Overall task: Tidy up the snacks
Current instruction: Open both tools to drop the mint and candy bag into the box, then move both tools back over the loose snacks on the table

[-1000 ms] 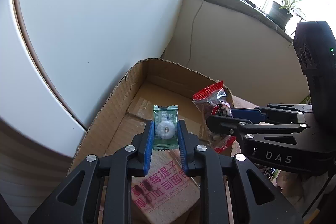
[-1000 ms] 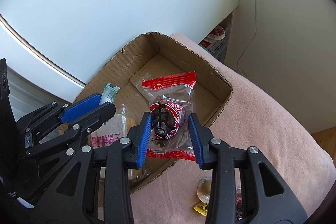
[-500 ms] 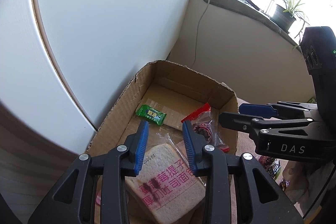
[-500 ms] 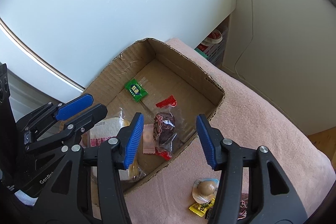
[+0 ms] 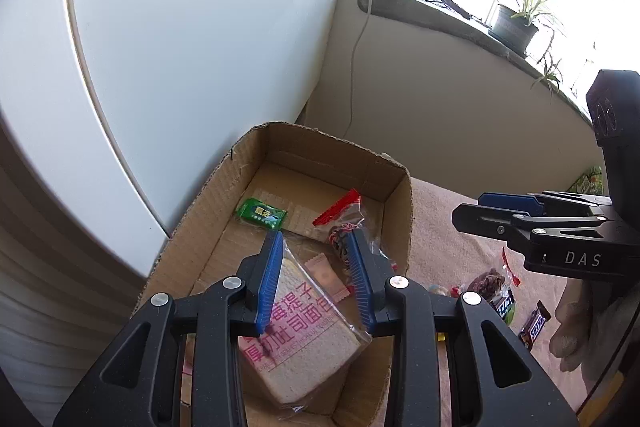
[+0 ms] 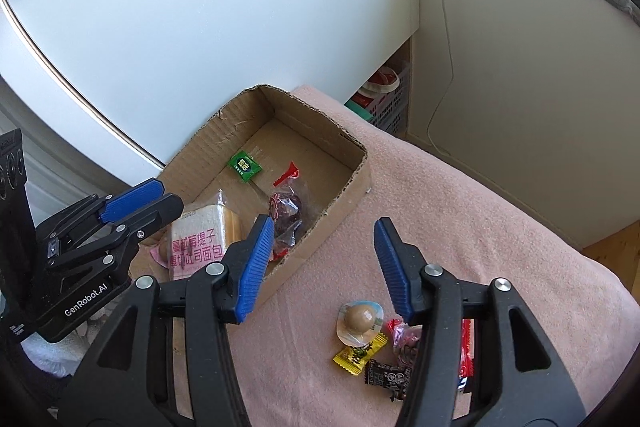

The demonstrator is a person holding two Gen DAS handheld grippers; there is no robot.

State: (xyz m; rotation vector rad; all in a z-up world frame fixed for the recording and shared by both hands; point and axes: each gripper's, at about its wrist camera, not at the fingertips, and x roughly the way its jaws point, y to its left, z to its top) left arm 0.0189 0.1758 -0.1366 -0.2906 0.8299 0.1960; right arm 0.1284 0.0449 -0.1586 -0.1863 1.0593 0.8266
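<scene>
A cardboard box (image 5: 400,195) (image 6: 352,187) sits on a pink blanket (image 6: 460,227). Inside lie a green candy (image 5: 261,213) (image 6: 244,166), a red-edged clear snack packet (image 5: 340,223) (image 6: 285,207), and a wrapped bread slice with pink print (image 5: 308,331) (image 6: 198,239). My left gripper (image 5: 316,275) (image 6: 136,199) is open and empty above the box. My right gripper (image 6: 324,263) (image 5: 492,207) is open and empty over the box's near right edge. Loose snacks lie on the blanket: a round brown sweet (image 6: 360,319), a yellow packet (image 6: 358,353), and a dark wrapper (image 6: 386,375).
A white curved panel (image 5: 180,27) stands behind the box. A beige wall with a hanging cable (image 5: 356,39) and a windowsill with a potted plant (image 5: 516,23) lie beyond. Crates (image 6: 384,95) sit under a white cabinet. More chocolate bars (image 5: 534,323) lie on the blanket.
Both grippers let go: the green candy and the red-edged packet dropped into the box. Both grippers opened and pulled back and up from the box.
</scene>
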